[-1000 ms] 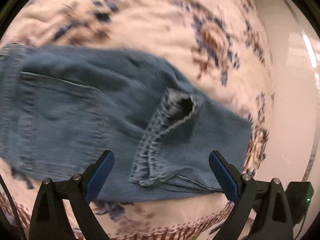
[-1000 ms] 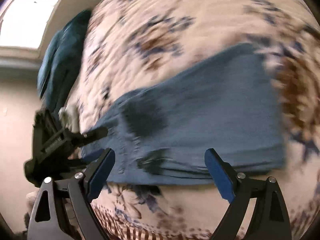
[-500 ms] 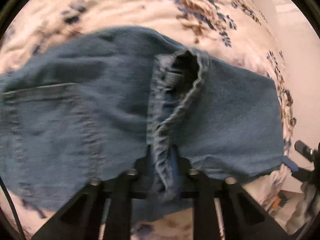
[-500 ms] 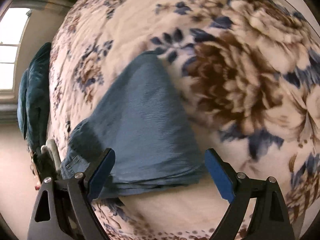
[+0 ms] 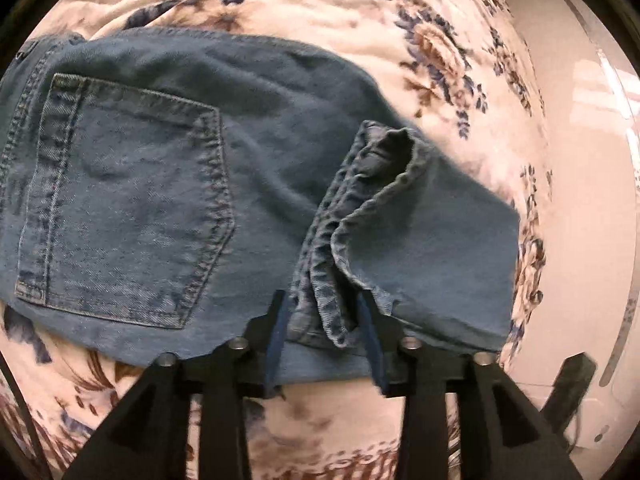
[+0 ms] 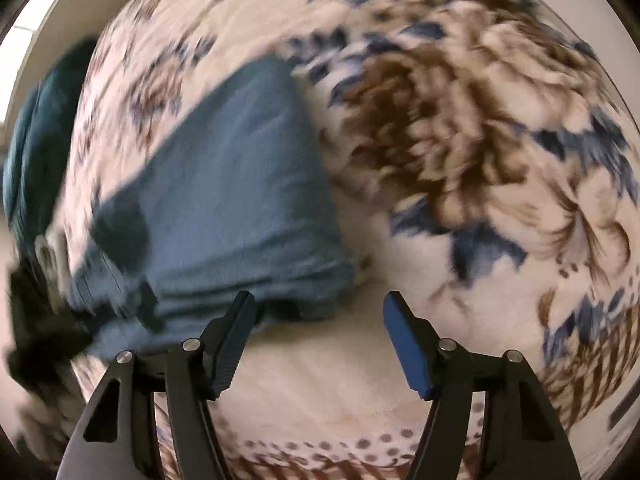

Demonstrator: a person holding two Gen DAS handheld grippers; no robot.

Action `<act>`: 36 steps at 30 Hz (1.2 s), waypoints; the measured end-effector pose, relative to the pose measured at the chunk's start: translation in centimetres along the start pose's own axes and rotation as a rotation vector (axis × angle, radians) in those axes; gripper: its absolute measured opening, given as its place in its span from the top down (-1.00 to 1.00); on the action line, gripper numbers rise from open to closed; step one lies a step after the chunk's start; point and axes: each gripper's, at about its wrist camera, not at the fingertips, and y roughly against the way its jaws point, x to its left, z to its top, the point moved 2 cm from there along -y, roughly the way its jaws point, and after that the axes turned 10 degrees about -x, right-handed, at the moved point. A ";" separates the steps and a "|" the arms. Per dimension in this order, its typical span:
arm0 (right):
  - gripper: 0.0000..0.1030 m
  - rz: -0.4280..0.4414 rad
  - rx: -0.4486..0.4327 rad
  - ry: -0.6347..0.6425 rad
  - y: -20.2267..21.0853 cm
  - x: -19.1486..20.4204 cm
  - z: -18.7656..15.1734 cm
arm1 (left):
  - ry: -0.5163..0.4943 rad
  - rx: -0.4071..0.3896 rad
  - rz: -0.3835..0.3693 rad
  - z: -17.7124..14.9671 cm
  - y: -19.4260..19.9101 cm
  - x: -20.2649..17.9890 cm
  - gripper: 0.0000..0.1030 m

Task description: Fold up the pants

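Two tools work the folded pants (image 5: 168, 184) lying on the flowered bed (image 5: 320, 4). Left tool (image 5: 323, 332), just reopening, loosely straddles the bunched hem (image 5: 352, 232); regrip it squarely. Right tool (image 6: 318, 340), half-spread and narrowing, should meet the near-right corner.
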 end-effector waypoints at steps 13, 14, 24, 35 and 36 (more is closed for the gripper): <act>0.23 0.470 -0.037 -0.532 -3.3 -2.1 -3.3 | 0.098 0.011 -0.061 -2.0 1.7 -0.3 0.05; 0.23 0.485 -0.029 -0.571 -4.0 -2.4 -3.2 | 0.091 0.014 -0.069 -1.9 1.2 -0.5 0.04; 0.67 0.550 -0.065 -0.670 -5.2 -2.4 -3.4 | 0.079 0.044 -0.023 -0.2 -2.4 -0.1 -0.17; -0.06 0.403 0.112 -0.535 -3.0 -1.8 -4.5 | 0.076 0.035 -0.037 -0.3 -1.3 0.0 -0.17; -0.07 0.404 0.101 -0.550 -2.7 -2.1 -4.8 | 0.082 0.035 -0.055 -0.2 -1.2 -0.4 -0.17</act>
